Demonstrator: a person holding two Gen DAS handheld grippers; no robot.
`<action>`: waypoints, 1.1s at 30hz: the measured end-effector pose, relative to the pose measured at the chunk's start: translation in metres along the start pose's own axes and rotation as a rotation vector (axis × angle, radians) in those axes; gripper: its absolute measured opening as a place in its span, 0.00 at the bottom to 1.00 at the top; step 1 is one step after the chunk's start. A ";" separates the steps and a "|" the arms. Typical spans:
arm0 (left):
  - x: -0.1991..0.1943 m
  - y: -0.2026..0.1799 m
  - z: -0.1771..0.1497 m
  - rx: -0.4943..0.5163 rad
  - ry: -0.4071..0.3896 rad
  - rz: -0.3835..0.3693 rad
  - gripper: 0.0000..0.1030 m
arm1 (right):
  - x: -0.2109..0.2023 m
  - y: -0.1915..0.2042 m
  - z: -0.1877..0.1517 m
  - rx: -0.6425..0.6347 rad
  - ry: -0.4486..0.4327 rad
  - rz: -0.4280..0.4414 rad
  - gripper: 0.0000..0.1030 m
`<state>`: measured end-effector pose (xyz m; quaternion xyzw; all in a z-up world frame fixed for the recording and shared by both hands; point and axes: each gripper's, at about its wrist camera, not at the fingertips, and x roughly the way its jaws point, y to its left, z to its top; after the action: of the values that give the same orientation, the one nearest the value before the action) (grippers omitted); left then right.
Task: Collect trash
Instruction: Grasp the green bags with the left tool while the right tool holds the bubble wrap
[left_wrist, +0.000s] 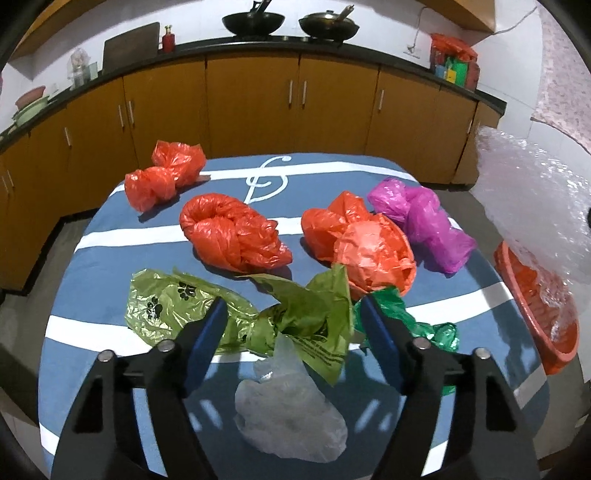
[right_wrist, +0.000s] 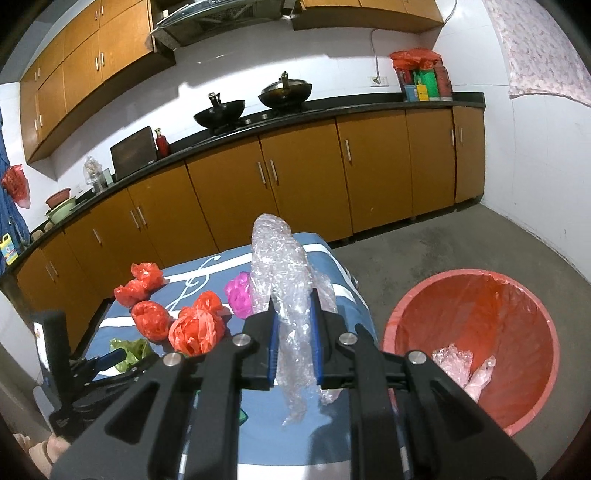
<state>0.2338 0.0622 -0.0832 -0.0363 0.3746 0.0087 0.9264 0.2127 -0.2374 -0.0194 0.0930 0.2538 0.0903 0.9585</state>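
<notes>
Crumpled plastic bags lie on a table with a blue and white striped cloth (left_wrist: 92, 332). My left gripper (left_wrist: 293, 308) hangs open over the near edge. An olive green bag with paw prints (left_wrist: 306, 314) lies between its blue fingers (left_wrist: 214, 325), and the pads stand clear of it. A clear bag (left_wrist: 288, 406) lies just under it, and a dark green bag (left_wrist: 410, 325) to its right. My right gripper (right_wrist: 293, 302) is shut on a long wad of bubble wrap (right_wrist: 284, 266), held above the table's right edge. A red lined bin (right_wrist: 391, 317) stands on the floor to the right.
Three red bags (left_wrist: 232, 236) and a magenta bag (left_wrist: 424, 221) lie further back on the cloth. The bin holds some clear plastic (right_wrist: 461, 365). Orange cabinets (right_wrist: 295, 184) under a black counter with two woks run behind. Bare concrete floor (right_wrist: 424, 251) surrounds the bin.
</notes>
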 end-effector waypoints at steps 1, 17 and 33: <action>0.002 0.001 0.001 -0.002 0.006 -0.003 0.54 | 0.000 0.000 0.000 0.001 0.001 0.001 0.15; -0.047 0.053 0.024 -0.088 -0.081 -0.060 0.07 | -0.010 -0.001 0.001 0.009 -0.015 0.013 0.15; -0.093 0.009 0.059 -0.027 -0.168 -0.198 0.06 | -0.039 -0.022 0.006 0.019 -0.056 -0.029 0.15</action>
<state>0.2075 0.0769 0.0237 -0.0848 0.2902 -0.0749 0.9503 0.1854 -0.2680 -0.0008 0.1008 0.2287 0.0715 0.9656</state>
